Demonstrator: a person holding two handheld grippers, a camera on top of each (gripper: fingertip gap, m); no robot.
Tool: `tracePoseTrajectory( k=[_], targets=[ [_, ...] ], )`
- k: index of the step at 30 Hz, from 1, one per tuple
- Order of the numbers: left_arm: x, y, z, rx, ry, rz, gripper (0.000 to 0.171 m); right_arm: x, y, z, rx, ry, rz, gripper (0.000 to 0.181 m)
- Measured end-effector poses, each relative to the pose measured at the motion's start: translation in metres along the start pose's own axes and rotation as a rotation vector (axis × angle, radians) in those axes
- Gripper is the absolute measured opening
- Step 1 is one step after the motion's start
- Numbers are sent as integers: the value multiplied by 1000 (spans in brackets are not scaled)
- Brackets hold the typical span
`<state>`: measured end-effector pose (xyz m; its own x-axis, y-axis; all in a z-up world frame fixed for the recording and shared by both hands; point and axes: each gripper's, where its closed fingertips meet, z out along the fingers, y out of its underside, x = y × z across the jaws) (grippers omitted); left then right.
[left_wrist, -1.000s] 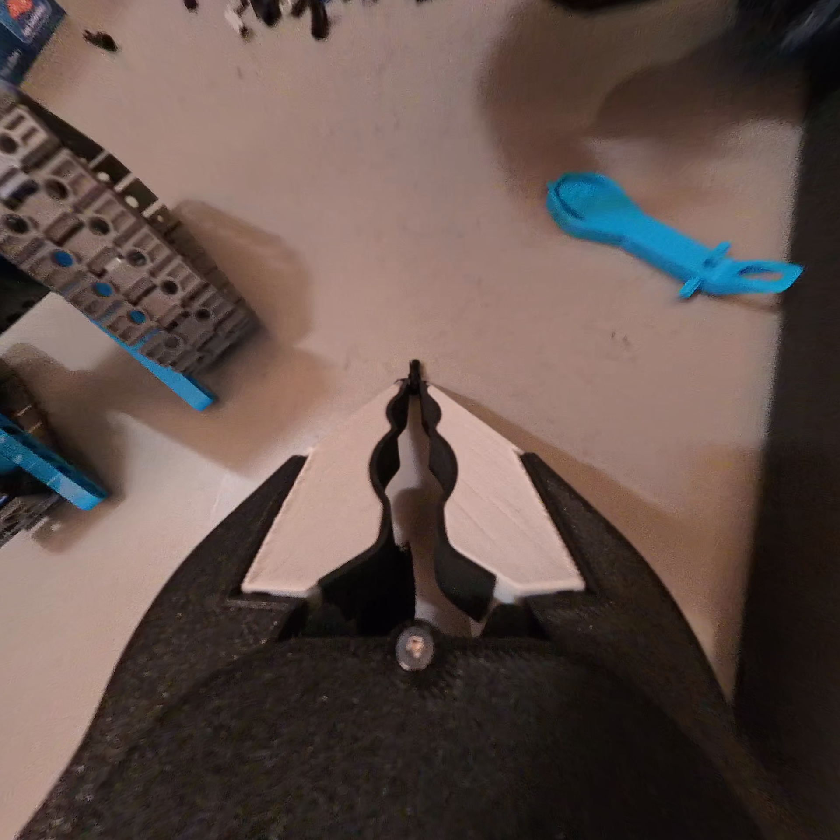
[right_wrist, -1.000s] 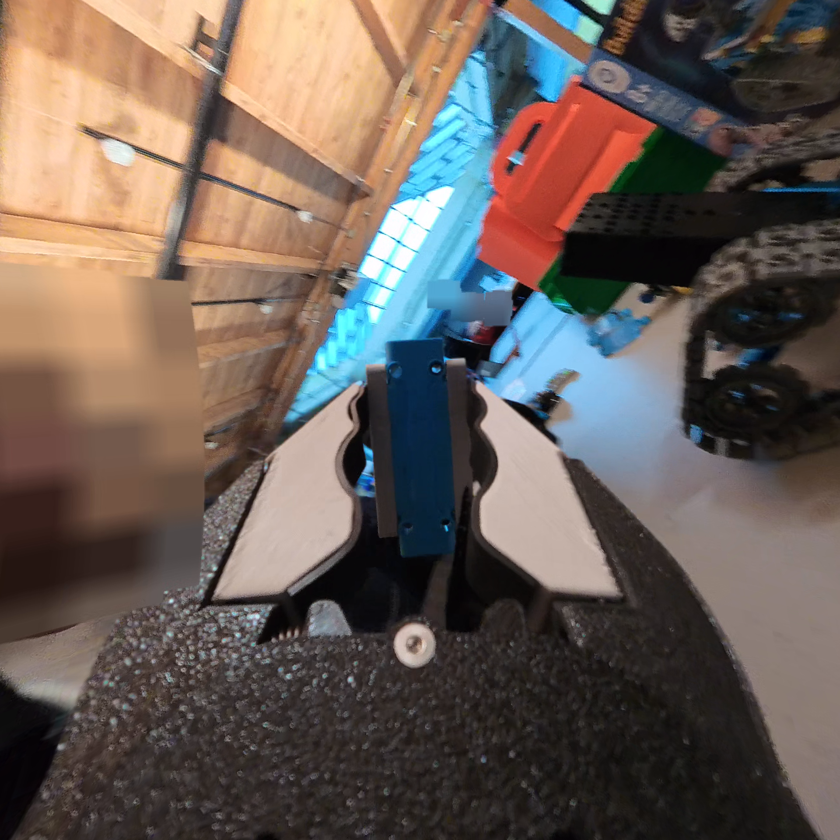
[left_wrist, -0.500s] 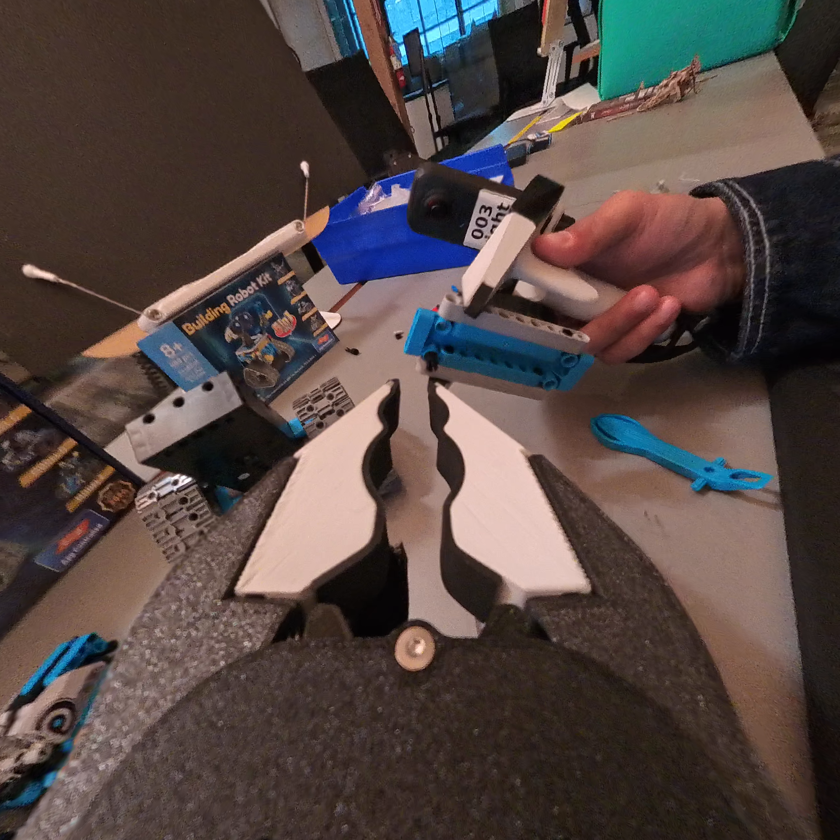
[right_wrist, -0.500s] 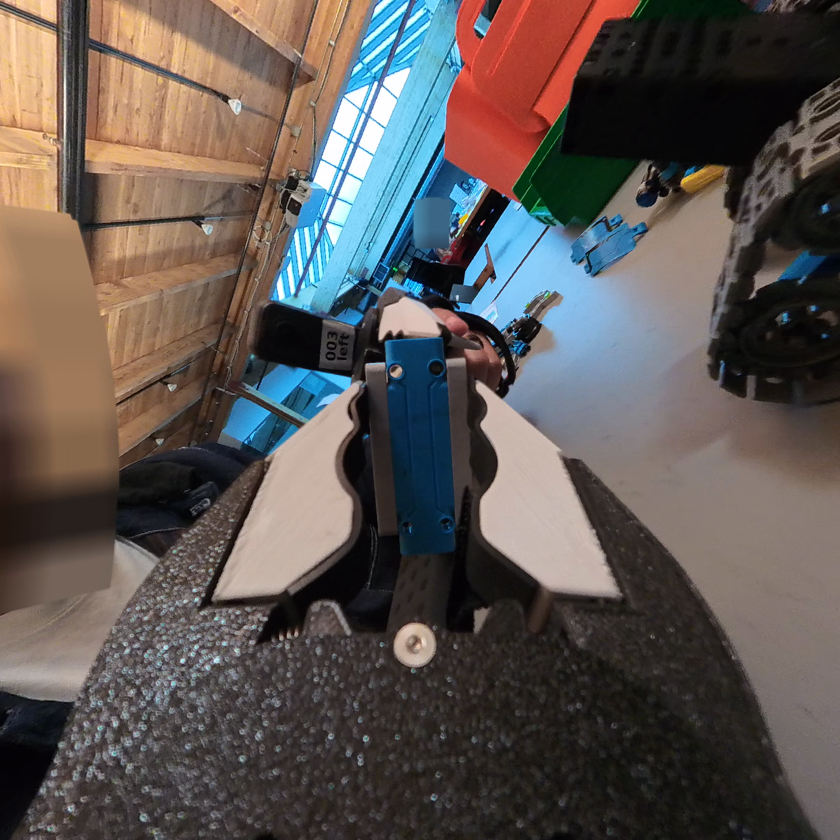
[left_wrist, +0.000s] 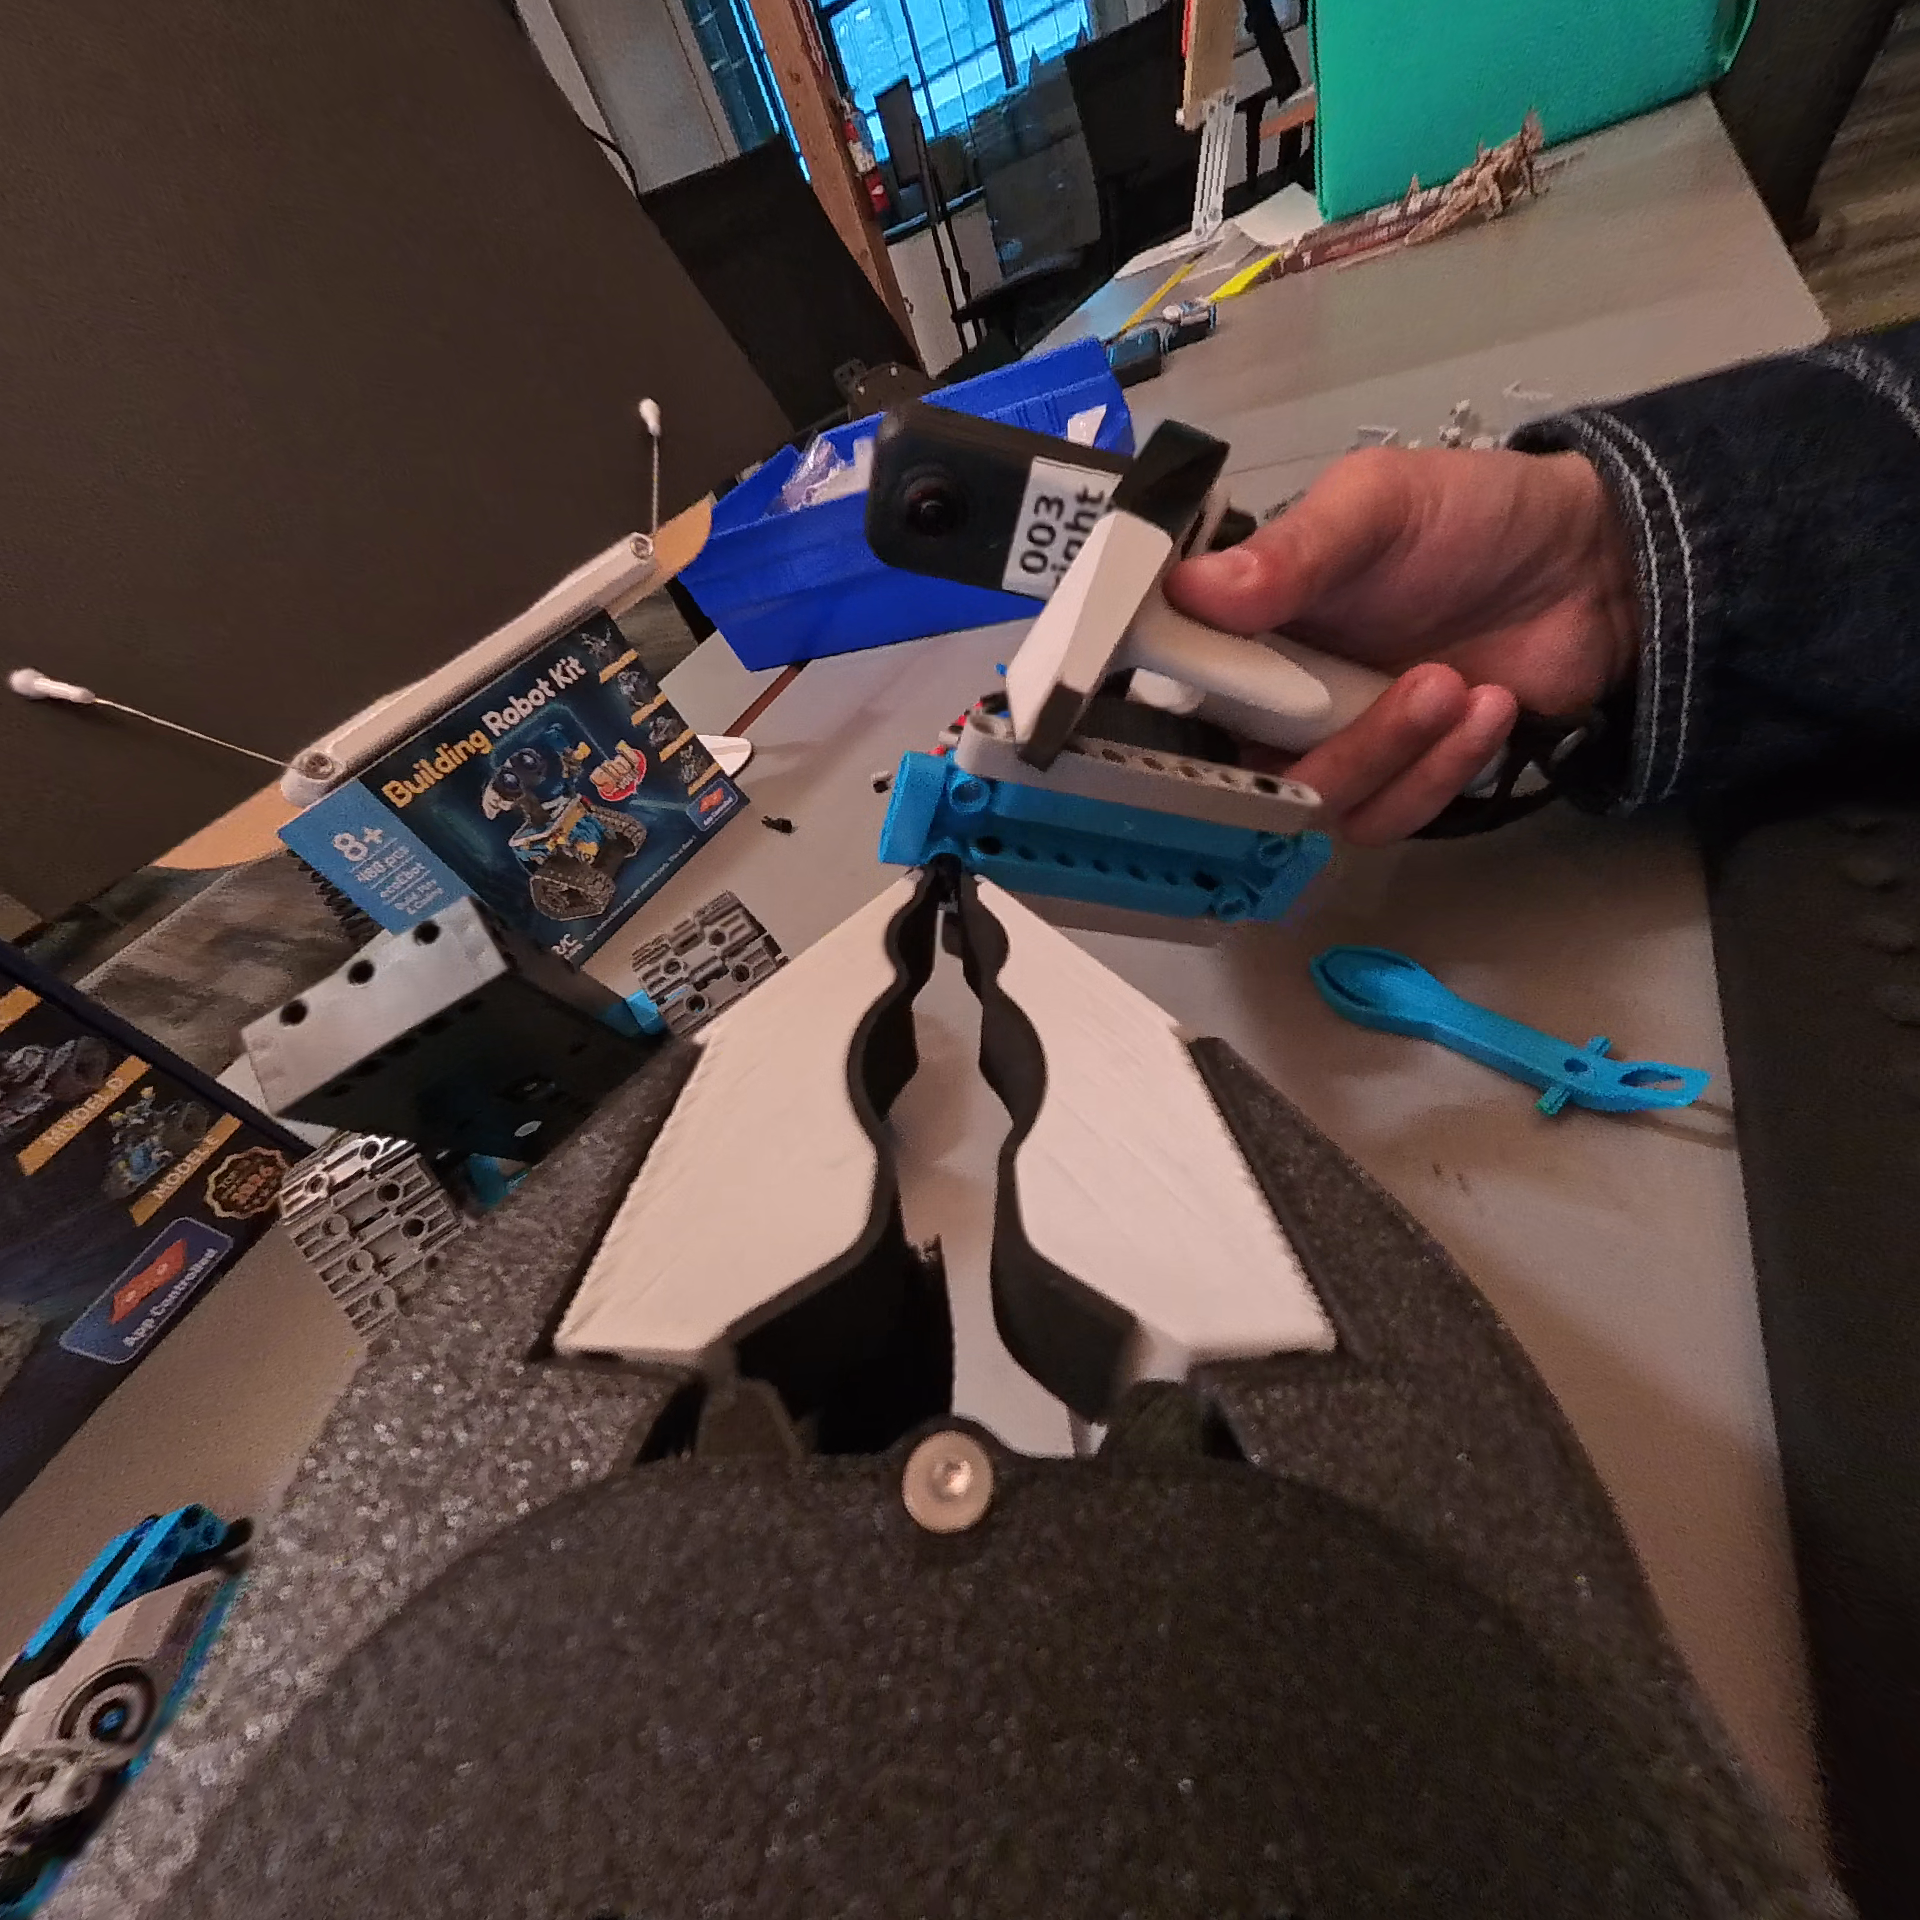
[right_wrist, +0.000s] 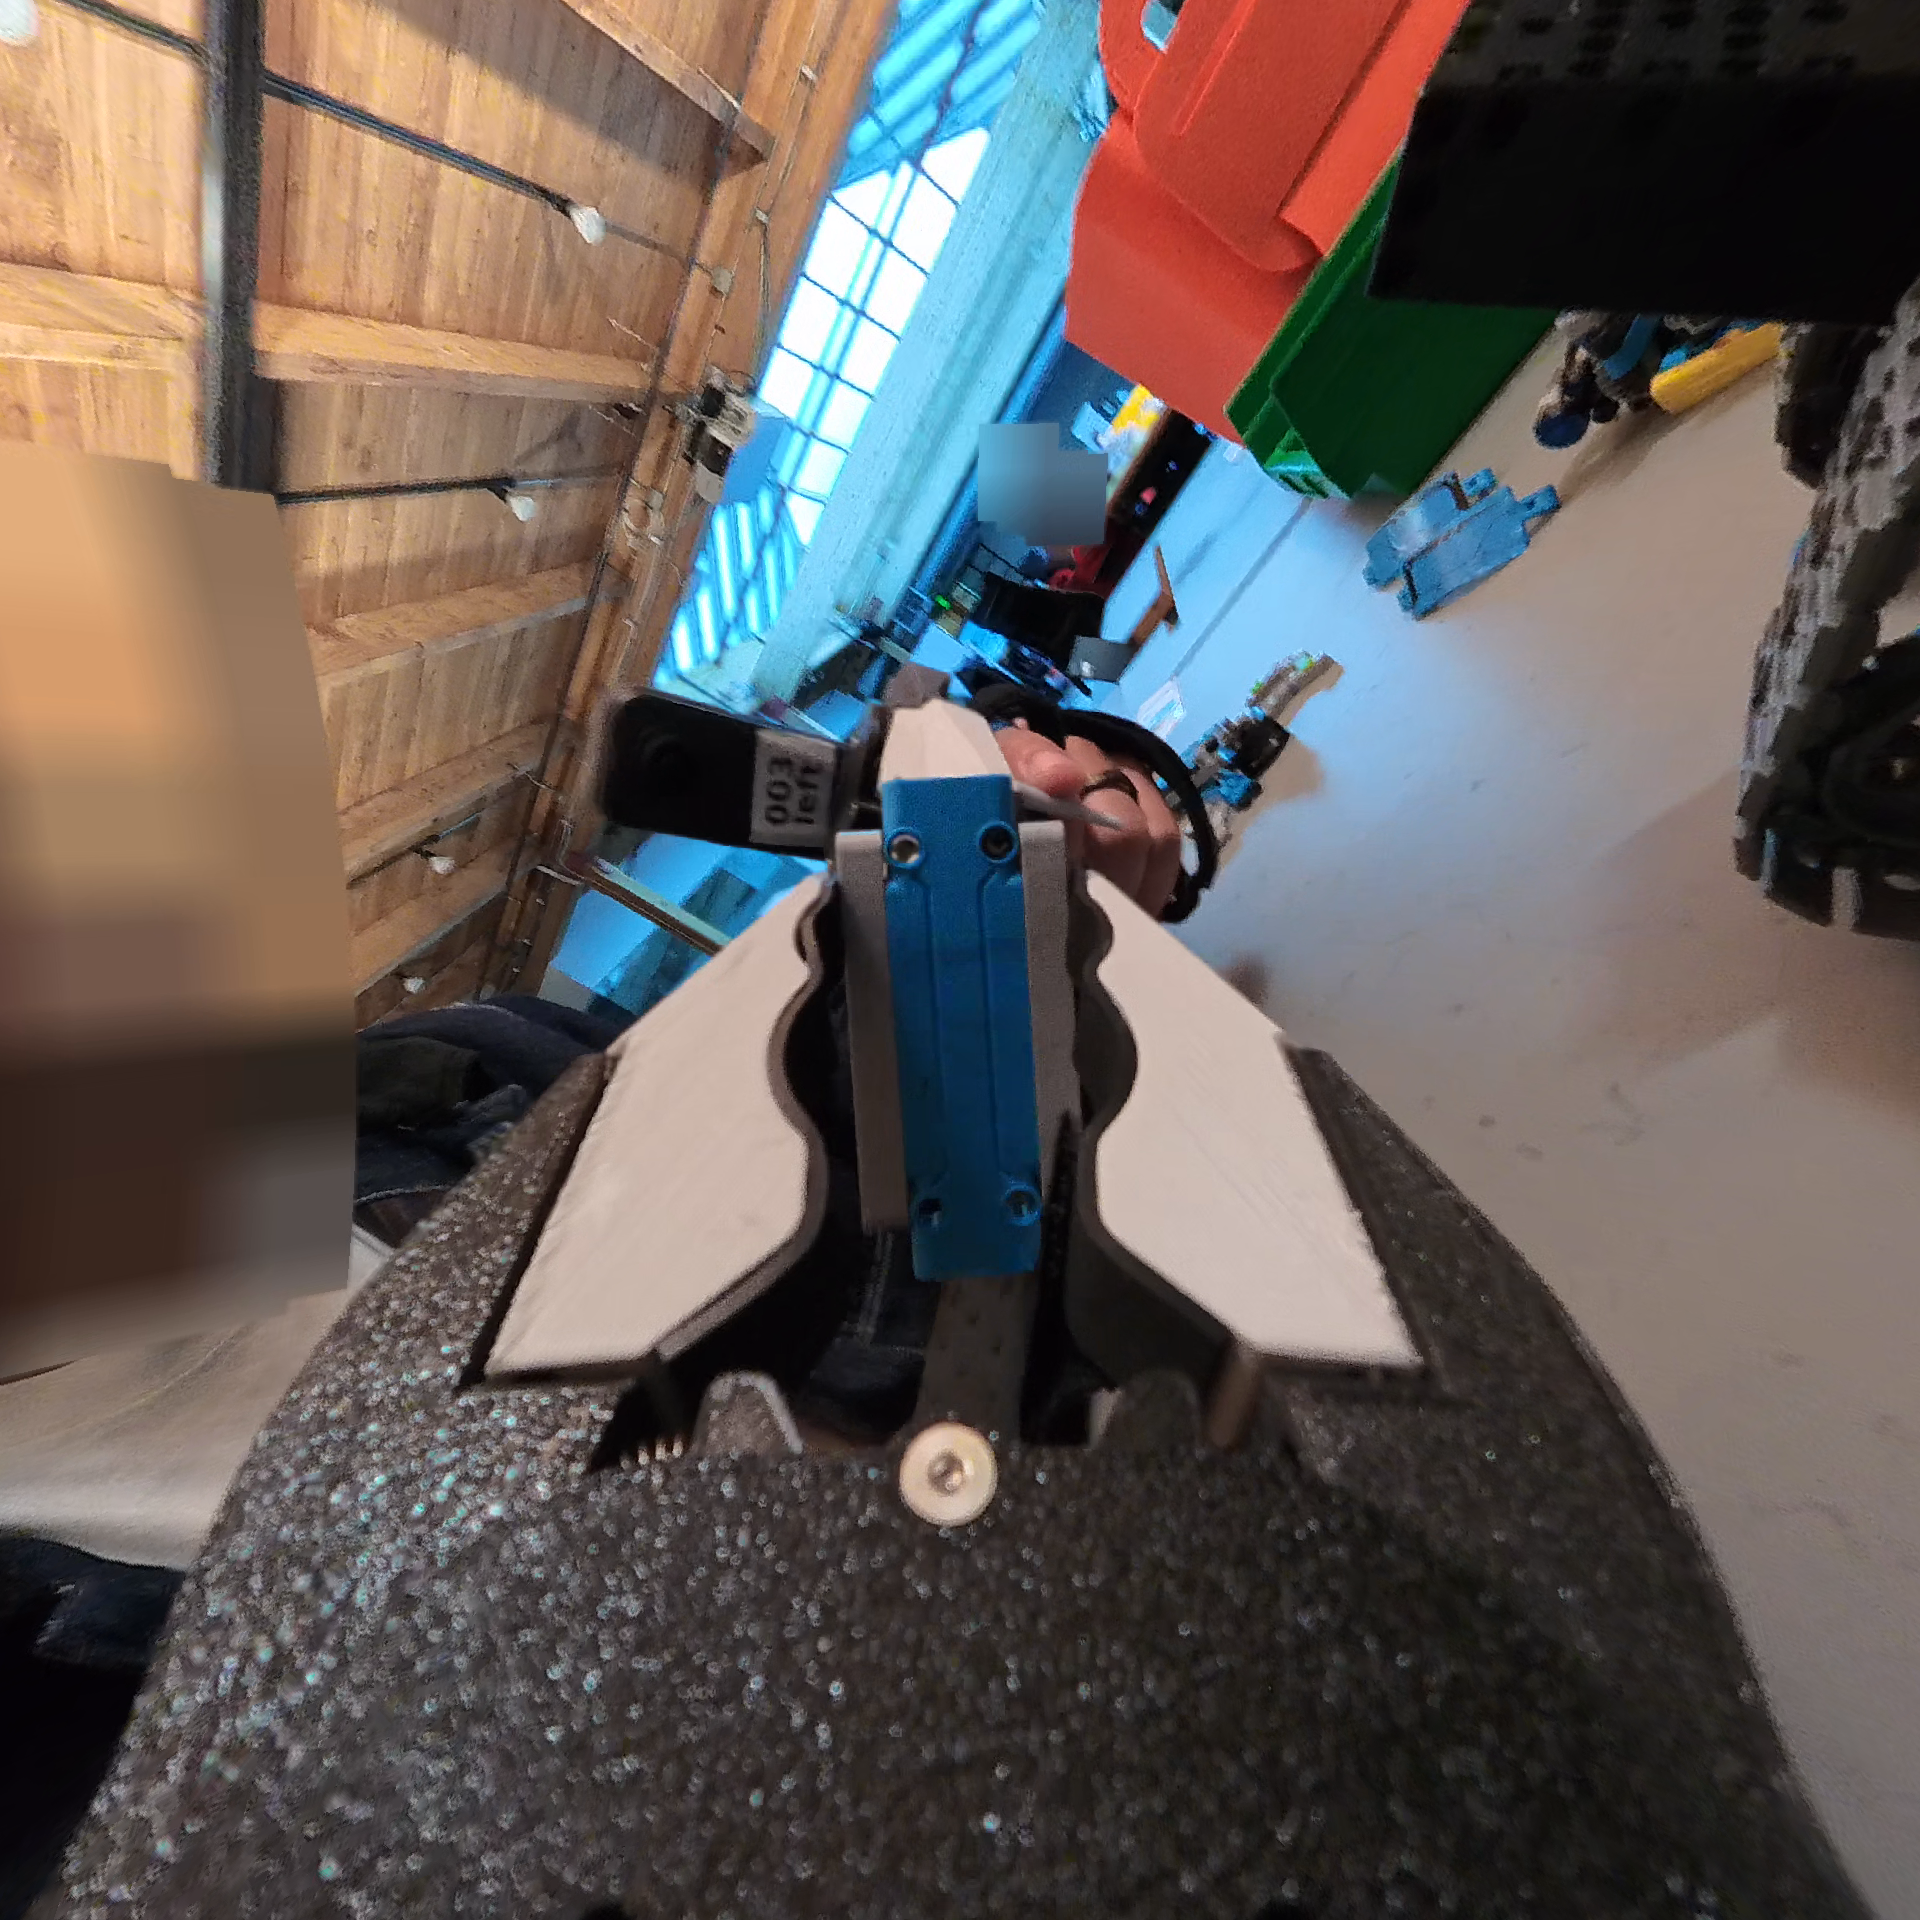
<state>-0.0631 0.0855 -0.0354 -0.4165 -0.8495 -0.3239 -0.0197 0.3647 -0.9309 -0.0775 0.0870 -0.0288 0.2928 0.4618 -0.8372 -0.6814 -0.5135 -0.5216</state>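
My right gripper (right_wrist: 956, 894) is shut on a beam assembly held in the air: a blue beam (right_wrist: 961, 1039) with grey beams at its sides, and both pads press on the grey sides. In the left wrist view a hand holds that gripper (left_wrist: 1044, 732) on the grey beam (left_wrist: 1143, 774) above the blue beam (left_wrist: 1101, 847). My left gripper (left_wrist: 942, 883) is shut, its tips right under the blue beam's left end, with a small black pin (left_wrist: 944, 871) pinched between them. The left gripper's white tip (right_wrist: 935, 738) shows just behind the beam's far end.
On the grey table (left_wrist: 1558, 1247) lie a blue spoon-shaped tool (left_wrist: 1496, 1039), a kit box (left_wrist: 520, 790), grey track pieces (left_wrist: 364, 1226), a black and grey block (left_wrist: 416, 1029) and a blue bin (left_wrist: 894, 520). A tracked vehicle (right_wrist: 1829, 727) and orange (right_wrist: 1226, 208) and green (right_wrist: 1351, 395) cases stand near the right gripper. The tips of both grippers are at nearly the same place.
My left gripper rose from the table, pinching a black pin; its jaws stood apart half a second ago and have shut again under the blue beam. The right gripper keeps its hold.
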Motion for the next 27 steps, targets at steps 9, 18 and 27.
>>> tracePoseTrajectory(
  k=[9,18,27],
  targets=[
    [-8,-17,-8,82,-62,-12,1,-14,-59,-39,397,-136,52,39],
    [14,50,12,-245,103,-121,3,-6,-55,-46,291,30,-74,40],
    [26,123,13,-588,152,-258,13,45,-30,-40,72,495,-326,41]
  ],
)
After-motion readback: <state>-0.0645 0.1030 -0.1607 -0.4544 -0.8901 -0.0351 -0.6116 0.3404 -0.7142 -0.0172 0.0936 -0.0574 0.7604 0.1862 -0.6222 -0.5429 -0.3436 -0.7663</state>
